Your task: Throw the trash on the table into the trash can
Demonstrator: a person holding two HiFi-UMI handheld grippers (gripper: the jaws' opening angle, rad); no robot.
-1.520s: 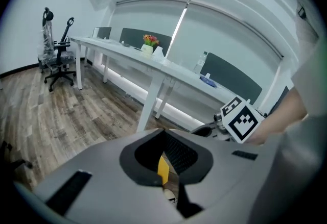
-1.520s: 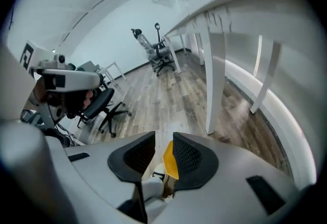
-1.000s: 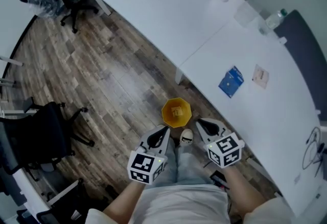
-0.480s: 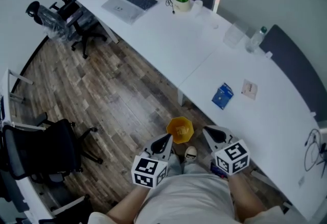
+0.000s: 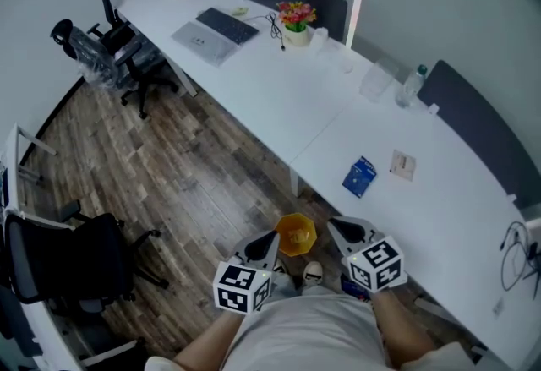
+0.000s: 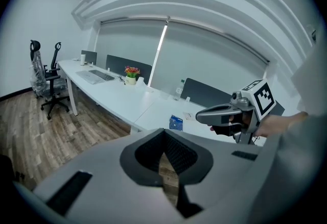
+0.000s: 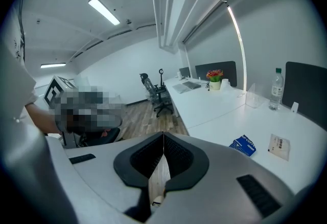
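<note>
Head view: both grippers have risen from the round orange plastic trash can (image 5: 296,235), which stands on the floor just beyond the left gripper (image 5: 269,241) and right gripper (image 5: 336,227). The flat blue packet (image 5: 360,177) and pale paper card (image 5: 402,165) lie on the white desk (image 5: 287,90), well ahead of the right fingers. Left gripper view: fingers (image 6: 145,156) pressed together, empty. Right gripper view: fingers (image 7: 181,159) likewise. Judgement: next pickup pending.

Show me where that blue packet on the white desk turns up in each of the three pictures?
Head view: the blue packet lies right of centre on the desk, beside a beige card.
Left gripper view: the blue packet sits near the centre, just above the jaws.
Right gripper view: the blue packet is at lower right, left of the card.
Shared landmark: the flowers further along the same desk.
</note>
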